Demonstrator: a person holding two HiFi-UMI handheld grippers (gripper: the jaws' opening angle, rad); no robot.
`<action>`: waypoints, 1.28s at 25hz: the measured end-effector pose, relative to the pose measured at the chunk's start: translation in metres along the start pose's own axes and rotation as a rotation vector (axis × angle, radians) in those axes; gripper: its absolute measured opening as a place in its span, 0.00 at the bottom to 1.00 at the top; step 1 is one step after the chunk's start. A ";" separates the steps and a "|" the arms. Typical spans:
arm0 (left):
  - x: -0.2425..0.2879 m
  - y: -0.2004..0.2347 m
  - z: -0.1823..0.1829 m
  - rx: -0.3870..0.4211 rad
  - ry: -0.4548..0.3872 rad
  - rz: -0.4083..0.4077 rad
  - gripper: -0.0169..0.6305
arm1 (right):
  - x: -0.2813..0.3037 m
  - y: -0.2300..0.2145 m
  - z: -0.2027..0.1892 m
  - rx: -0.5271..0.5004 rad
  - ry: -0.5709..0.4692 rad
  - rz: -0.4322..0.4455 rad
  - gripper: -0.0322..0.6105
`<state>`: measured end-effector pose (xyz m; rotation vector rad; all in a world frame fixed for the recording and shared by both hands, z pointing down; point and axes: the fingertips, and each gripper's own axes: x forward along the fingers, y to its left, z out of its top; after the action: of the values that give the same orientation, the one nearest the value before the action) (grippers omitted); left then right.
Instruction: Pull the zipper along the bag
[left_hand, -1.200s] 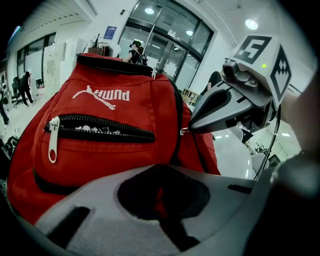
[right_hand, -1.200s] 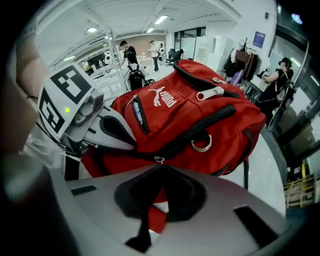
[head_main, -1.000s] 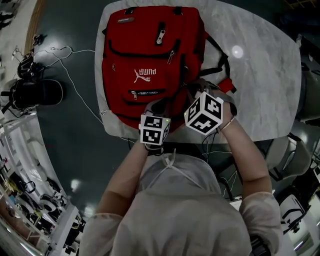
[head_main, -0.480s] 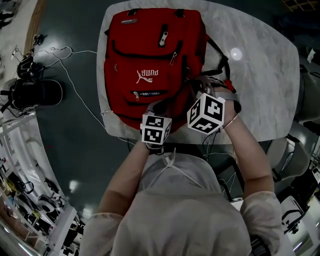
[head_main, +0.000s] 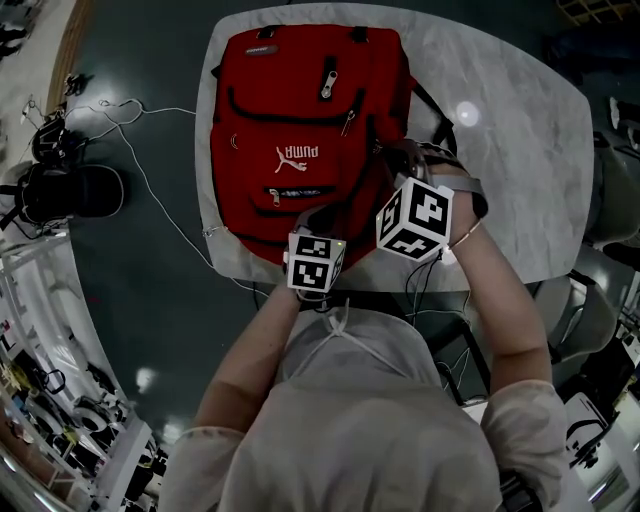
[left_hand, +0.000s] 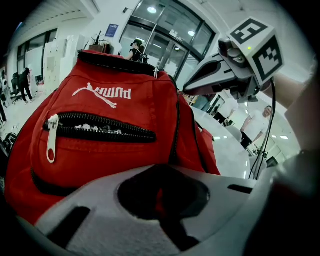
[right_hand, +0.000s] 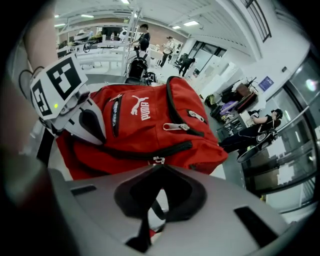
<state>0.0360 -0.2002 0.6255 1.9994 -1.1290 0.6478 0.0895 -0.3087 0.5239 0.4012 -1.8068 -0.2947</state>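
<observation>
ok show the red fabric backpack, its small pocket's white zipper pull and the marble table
red fabric backpack (head_main: 248, 135): head view, front panel
white zipper pull (left_hand: 51, 140): left gripper view, tab
marble table (head_main: 525, 175): head view, bare top

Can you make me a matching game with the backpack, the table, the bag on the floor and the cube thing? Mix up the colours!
Things:
1 backpack
2 table
3 bag on the floor
4 marker cube on the left gripper

Colours:
a black
b pale marble
c black-and-white squares
d red

Pairs: 1-d, 2-b, 3-a, 4-c
</observation>
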 end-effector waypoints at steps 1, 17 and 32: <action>0.000 0.000 0.000 0.000 0.000 0.000 0.06 | -0.001 -0.006 0.001 0.003 -0.001 -0.012 0.09; 0.000 -0.001 -0.002 -0.011 0.016 -0.022 0.06 | 0.000 -0.047 0.011 0.232 -0.038 0.010 0.09; -0.006 0.002 0.003 0.046 0.069 -0.037 0.06 | -0.016 -0.069 0.005 0.384 -0.148 -0.119 0.17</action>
<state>0.0318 -0.1997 0.6201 2.0163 -1.0421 0.7248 0.0962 -0.3643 0.4811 0.7753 -1.9906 -0.0576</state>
